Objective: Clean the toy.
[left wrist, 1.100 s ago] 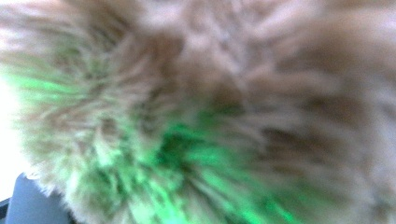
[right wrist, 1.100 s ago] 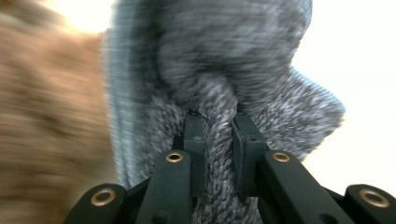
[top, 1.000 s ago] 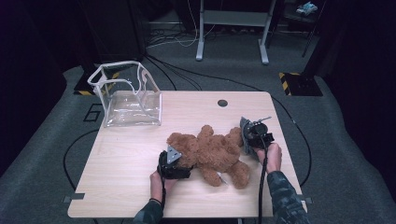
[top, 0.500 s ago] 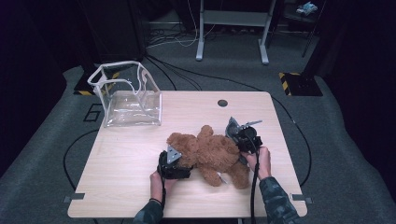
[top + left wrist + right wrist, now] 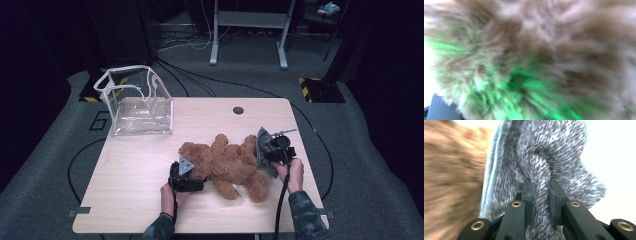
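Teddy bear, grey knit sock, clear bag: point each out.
teddy bear (image 5: 225, 162), high view, on its brown belly.
grey knit sock (image 5: 549, 152), right gripper view, on the knit fabric above the jaws.
clear bag (image 5: 142, 116), high view, on its transparent front wall.

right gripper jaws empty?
No, the right gripper has its jaws pinched on a fold of grey knit fabric beside the teddy bear.

We are pinching a fold of grey-and-white marled knitted fabric (image 5: 541, 165) between our right gripper (image 5: 541, 195), while blurred brown plush fur (image 5: 451, 177) is lying at nine o'clock.
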`<state>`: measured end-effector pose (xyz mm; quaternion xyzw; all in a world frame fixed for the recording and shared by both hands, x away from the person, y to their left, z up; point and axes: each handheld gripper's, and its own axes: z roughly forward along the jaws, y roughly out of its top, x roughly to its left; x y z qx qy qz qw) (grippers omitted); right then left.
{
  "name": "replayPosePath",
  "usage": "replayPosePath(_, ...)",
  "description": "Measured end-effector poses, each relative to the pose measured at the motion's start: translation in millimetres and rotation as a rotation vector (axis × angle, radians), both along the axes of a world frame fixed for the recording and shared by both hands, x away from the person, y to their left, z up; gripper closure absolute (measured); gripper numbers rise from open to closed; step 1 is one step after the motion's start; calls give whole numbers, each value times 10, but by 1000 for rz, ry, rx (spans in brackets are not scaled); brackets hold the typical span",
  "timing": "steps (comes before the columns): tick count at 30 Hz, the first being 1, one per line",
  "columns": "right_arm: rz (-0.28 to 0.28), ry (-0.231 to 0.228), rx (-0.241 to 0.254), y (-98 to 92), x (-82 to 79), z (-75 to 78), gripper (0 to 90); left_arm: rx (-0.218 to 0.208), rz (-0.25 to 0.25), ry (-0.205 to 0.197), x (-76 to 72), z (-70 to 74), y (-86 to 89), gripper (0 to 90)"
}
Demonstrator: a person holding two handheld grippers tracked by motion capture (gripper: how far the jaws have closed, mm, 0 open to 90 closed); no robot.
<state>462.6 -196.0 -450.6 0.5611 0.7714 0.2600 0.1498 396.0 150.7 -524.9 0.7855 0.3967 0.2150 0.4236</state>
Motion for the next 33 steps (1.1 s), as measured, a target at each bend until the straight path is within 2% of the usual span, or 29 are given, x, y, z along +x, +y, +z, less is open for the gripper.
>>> replayPosePath(2,17,-38,54,-30,-125,169,777,0,0,0,1,0,1,132)
replayPosePath(4,39,-61,84,-29,-212,272,777,-3,4,-5,1,-4,-3,132)
replayPosePath(6,68,-63,115,23,-300,345,778,-2,4,-5,1,-4,-3,132)
replayPosePath(8,111,-52,121,105,-334,336,777,-3,4,-5,2,-5,-4,132)
replayPosePath(11,160,-20,98,236,-305,224,778,0,4,-4,3,-5,-5,132)
replayPosePath(13,159,0,93,304,-253,107,779,1,6,-6,3,-6,-6,132)
replayPosePath(15,149,7,114,306,-217,56,780,6,1,-5,4,-3,-1,132)
replayPosePath(16,137,11,108,305,-194,19,781,6,3,-5,4,-4,-3,132)
replayPosePath(17,131,19,84,312,-183,-9,782,6,3,-5,5,-3,-3,132)
replayPosePath(18,126,42,35,338,-162,-85,782,7,3,-5,4,-4,-4,132)
replayPosePath(19,127,60,15,348,-148,-148,783,7,3,-6,4,-4,-4,132)
replayPosePath(21,123,81,-10,357,-117,-310,783,0,8,-7,3,-6,-8,132)
replayPosePath(23,114,83,-21,346,-98,-347,782,1,6,-7,3,-5,-7,132)
replayPosePath(26,103,81,-54,312,-88,-305,779,2,5,-6,2,-4,-7,132)
replayPosePath(27,91,74,-52,277,-91,-271,779,1,7,-8,2,-6,-8,132)
replayPosePath(29,71,55,-25,192,-123,-162,779,2,7,-8,2,-7,-9,132)
replayPosePath(33,61,-8,70,76,-225,90,780,2,7,-8,3,-7,-10,132)
